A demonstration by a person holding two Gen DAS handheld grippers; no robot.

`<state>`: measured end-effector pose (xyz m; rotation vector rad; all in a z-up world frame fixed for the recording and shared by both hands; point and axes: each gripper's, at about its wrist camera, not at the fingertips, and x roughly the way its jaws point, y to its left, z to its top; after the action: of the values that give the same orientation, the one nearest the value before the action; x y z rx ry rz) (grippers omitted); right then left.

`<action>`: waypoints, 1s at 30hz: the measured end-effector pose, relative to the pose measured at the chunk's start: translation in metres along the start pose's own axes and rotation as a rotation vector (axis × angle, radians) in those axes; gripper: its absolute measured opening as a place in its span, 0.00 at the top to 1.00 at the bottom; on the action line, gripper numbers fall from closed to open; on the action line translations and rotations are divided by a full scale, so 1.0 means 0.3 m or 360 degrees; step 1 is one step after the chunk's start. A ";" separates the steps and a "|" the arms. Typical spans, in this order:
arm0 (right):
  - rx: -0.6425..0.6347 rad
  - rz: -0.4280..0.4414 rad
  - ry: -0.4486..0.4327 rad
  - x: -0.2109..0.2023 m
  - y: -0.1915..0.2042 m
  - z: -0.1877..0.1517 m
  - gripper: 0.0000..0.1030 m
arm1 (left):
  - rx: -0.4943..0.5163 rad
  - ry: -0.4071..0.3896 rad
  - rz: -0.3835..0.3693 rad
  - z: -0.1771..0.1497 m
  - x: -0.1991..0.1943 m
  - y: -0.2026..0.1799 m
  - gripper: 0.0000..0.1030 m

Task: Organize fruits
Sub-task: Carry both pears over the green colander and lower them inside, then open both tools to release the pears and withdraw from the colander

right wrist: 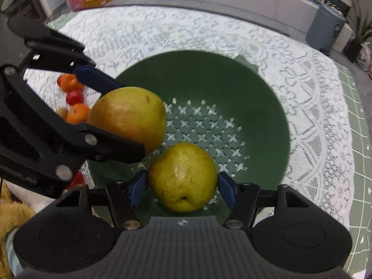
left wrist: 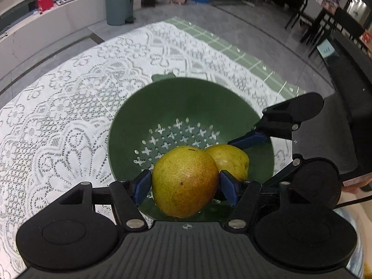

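Note:
A green colander stands on the lace-covered table; it also shows in the right wrist view. My left gripper is shut on a yellow-red pear and holds it over the colander's near side. My right gripper is shut on a yellow pear, also over the colander. Each pear shows in the other view: the yellow one beside the left pear, the reddish one in the left gripper's blue pads. Several small oranges and red fruits lie on the cloth left of the colander.
A white lace cloth covers a green checked tablecloth. A grey bin and black chairs stand on the floor beyond the table. A counter with boxes runs behind.

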<state>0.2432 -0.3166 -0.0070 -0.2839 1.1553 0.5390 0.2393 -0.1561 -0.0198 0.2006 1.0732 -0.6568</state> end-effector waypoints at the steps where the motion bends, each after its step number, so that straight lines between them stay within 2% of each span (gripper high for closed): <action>1: -0.0008 0.0009 0.0011 0.008 -0.001 0.003 0.39 | 0.0010 0.0014 0.0000 0.007 0.010 0.000 0.29; 9: -0.0076 -0.0005 0.0074 0.039 -0.002 0.006 0.39 | 0.0070 0.0141 0.0042 0.019 0.076 0.003 0.29; 21: -0.0164 -0.0019 0.0115 0.024 -0.007 0.013 0.38 | 0.0098 0.0239 0.0051 0.042 0.110 0.005 0.28; 27: -0.0124 -0.0009 0.0119 -0.002 -0.034 0.021 0.37 | 0.0012 0.0209 -0.0003 0.055 0.099 0.023 0.29; 30: -0.0114 -0.0012 0.0087 -0.025 -0.041 0.027 0.32 | -0.0025 0.0169 -0.0014 0.057 0.069 0.027 0.29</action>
<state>0.2541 -0.3251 0.0021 -0.3663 1.1885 0.5696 0.2631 -0.1658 -0.0309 0.2194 1.1813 -0.6511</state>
